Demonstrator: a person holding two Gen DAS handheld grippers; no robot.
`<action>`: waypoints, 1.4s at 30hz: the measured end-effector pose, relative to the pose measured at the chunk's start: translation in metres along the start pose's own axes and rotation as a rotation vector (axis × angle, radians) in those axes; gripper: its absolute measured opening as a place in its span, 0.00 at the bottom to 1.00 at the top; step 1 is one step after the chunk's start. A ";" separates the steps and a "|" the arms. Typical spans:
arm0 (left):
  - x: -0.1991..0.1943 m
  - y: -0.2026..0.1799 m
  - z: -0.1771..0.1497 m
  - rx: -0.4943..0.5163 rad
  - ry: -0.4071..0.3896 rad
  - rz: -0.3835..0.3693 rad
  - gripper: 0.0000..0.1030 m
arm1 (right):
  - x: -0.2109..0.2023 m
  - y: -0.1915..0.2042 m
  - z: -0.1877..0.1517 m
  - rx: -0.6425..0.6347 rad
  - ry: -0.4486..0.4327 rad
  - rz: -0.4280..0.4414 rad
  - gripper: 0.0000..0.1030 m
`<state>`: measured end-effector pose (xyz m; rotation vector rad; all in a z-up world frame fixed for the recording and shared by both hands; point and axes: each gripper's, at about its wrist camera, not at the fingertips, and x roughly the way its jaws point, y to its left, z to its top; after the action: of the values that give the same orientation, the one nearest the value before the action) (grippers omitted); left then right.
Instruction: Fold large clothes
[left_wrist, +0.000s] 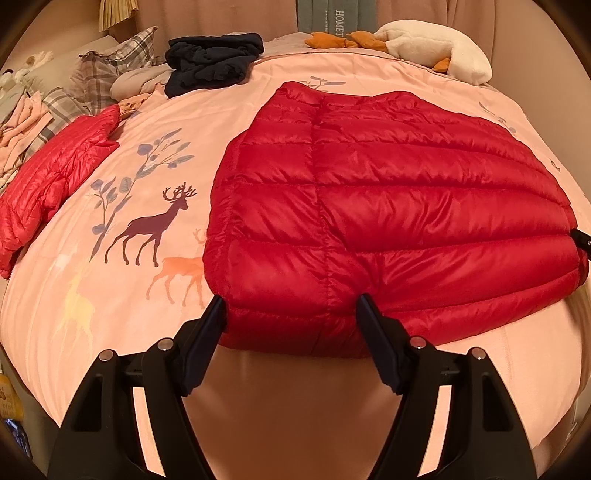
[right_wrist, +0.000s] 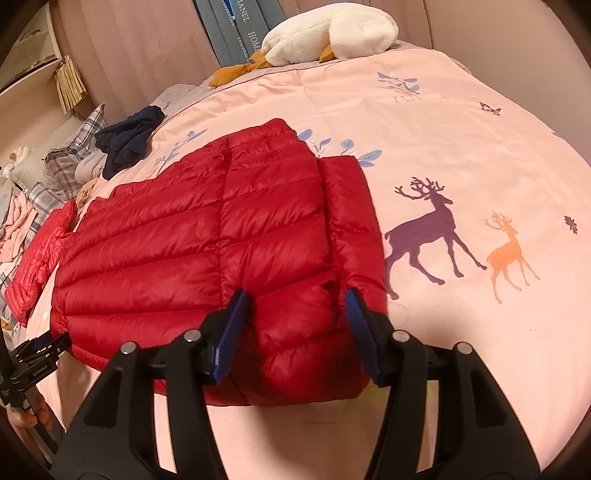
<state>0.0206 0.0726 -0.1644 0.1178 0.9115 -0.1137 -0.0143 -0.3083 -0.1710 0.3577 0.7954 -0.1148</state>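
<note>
The dark red down jacket (left_wrist: 369, 206) lies flat on the pink deer-print duvet (left_wrist: 110, 314). The left gripper (left_wrist: 291, 306) is spread wide at the jacket's near hem, its fingers (left_wrist: 216, 314) straddling the left corner. The right gripper (right_wrist: 293, 306) is likewise released, bracketing the right corner. A lighter red jacket (left_wrist: 55, 177) lies left of the dark red jacket.

Deep red quilted jacket (left_wrist: 369, 206); pale pink duvet (left_wrist: 155, 122) printed with purple, orange deer; navy garment (left_wrist: 210, 59); white-and-orange plush (left_wrist: 436, 48).
</note>
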 end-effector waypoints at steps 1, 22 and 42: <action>0.000 0.000 0.000 -0.001 0.000 0.002 0.71 | -0.001 -0.002 0.000 0.005 -0.002 0.000 0.58; -0.043 -0.021 -0.002 0.034 -0.093 0.024 0.71 | -0.050 0.034 -0.021 -0.138 -0.134 -0.003 0.62; -0.018 -0.059 -0.008 0.080 -0.071 0.000 0.71 | -0.018 0.093 -0.044 -0.305 -0.073 0.046 0.62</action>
<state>-0.0050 0.0161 -0.1580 0.1868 0.8366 -0.1536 -0.0348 -0.2063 -0.1616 0.0823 0.7194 0.0367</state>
